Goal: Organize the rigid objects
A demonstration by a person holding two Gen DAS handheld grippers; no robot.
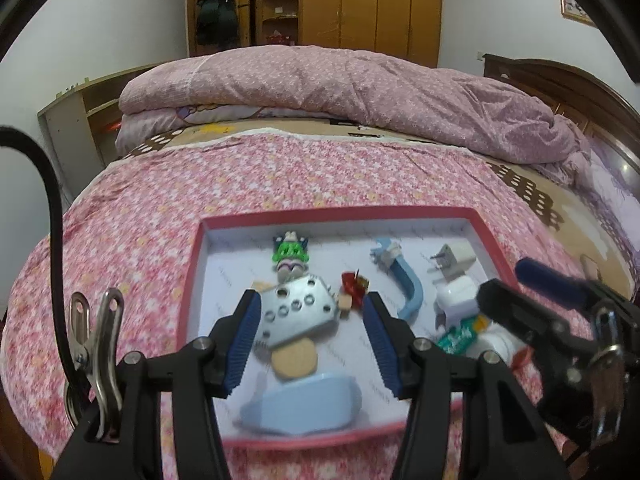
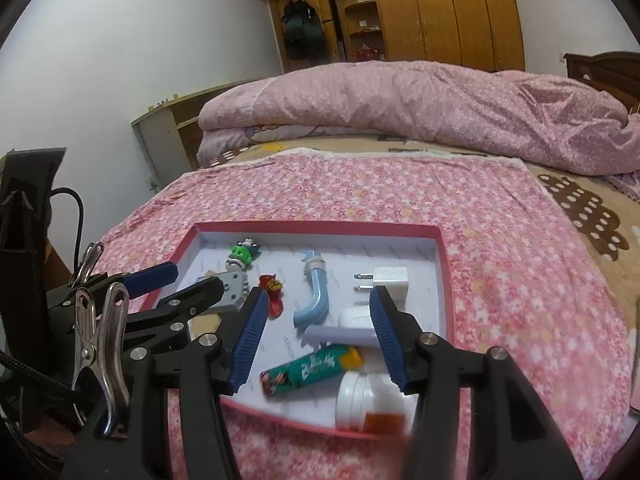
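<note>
A red-rimmed tray (image 1: 340, 212) with a white floor lies on the pink floral bedspread. In it are a green figurine (image 1: 290, 254), a perforated silver metal piece (image 1: 298, 314), a small red toy (image 1: 354, 284), a bent blue tube (image 1: 404, 280), a white plug (image 1: 452, 262), a white case (image 2: 352, 326), a green tube (image 2: 308, 372) and a white bottle (image 2: 368, 400). My left gripper (image 1: 312, 300) hangs open over the metal piece, its pads clear of it. My right gripper (image 2: 319, 296) is open above the white case and green tube, gripping nothing.
A tan disc (image 1: 294, 360) and a pale blue curved piece (image 1: 304, 404) lie at the tray's near edge. A folded pink quilt (image 1: 340, 92) fills the far half of the bed. Wooden wardrobes (image 2: 440, 12) stand behind, a headboard (image 1: 560, 84) at right.
</note>
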